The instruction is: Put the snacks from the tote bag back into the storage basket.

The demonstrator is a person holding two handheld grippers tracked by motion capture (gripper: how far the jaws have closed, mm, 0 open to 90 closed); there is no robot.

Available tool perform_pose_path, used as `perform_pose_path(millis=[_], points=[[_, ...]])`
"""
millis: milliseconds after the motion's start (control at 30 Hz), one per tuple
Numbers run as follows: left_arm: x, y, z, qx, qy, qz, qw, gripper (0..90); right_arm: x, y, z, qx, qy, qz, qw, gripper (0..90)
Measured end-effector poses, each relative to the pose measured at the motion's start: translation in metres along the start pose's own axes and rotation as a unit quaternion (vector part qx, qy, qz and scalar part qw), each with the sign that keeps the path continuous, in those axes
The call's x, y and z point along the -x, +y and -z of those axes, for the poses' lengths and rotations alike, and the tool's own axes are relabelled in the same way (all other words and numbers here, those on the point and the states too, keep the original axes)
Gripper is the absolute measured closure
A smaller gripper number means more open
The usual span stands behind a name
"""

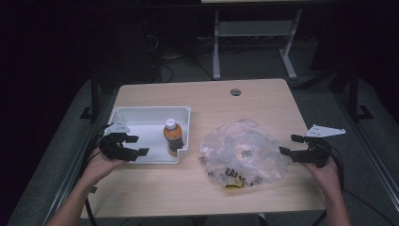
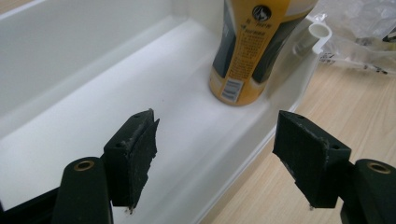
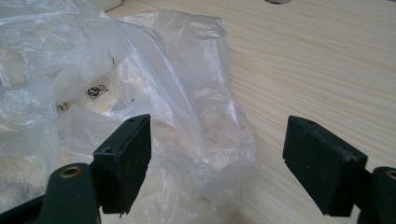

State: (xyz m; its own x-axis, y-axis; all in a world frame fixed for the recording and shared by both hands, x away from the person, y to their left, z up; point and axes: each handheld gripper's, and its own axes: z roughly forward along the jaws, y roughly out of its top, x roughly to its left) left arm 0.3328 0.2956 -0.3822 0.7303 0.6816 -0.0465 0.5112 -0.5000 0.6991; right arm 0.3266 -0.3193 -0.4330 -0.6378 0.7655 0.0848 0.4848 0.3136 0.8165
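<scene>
An orange-capped bottle [image 1: 172, 136] with a yellow and black label stands upright in the right end of a white tray [image 1: 141, 114]. My left gripper [image 1: 133, 145] hangs open over the tray's near left part, its jaws wide apart with nothing between them. In the left gripper view the bottle [image 2: 252, 51] stands ahead of my open left gripper [image 2: 219, 156], well beyond the pads, and the tray's near rim [image 2: 243, 158] runs between the jaws. A crumpled clear plastic bag [image 1: 242, 153] lies on the table. My right gripper [image 1: 290, 145] is open at the bag's right edge; the bag [image 3: 154, 107] spreads before it.
The wooden table [image 1: 155, 188] has a round cable hole [image 1: 235, 92] near its far edge. A yellow and black printed patch [image 1: 231, 175] shows under the bag's near side. A white desk frame [image 1: 254, 33] stands on the floor behind the table.
</scene>
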Motion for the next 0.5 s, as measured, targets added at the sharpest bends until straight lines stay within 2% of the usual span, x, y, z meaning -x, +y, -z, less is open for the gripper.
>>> perform_pose_path(millis=[233,300,400,433,467,500], points=[[-0.002,-0.013,0.001,-0.001,0.005,0.014,0.9999,29.4,-0.001,0.0,0.001,0.0,0.0,0.0,1.0,23.1],[-0.003,-0.015,0.001,-0.002,0.007,0.008,0.9999,29.4,-0.001,0.0,0.001,0.001,0.0,0.0,1.0,23.1],[-0.003,-0.019,0.0,-0.002,0.008,0.02,0.9998,29.3,-0.001,0.0,0.001,0.001,0.0,0.0,1.0,23.1],[-0.004,-0.02,0.0,-0.002,0.009,0.014,0.9999,29.4,-0.001,0.0,0.001,0.0,0.0,0.0,1.0,23.1],[-0.002,-0.022,-0.001,-0.002,0.008,0.02,0.9998,29.3,-0.001,0.0,0.001,0.0,0.0,-0.001,1.0,23.1],[-0.003,-0.022,-0.001,-0.002,0.008,0.012,0.9999,29.3,-0.001,-0.001,0.001,0.0,0.001,0.0,1.0,23.1]])
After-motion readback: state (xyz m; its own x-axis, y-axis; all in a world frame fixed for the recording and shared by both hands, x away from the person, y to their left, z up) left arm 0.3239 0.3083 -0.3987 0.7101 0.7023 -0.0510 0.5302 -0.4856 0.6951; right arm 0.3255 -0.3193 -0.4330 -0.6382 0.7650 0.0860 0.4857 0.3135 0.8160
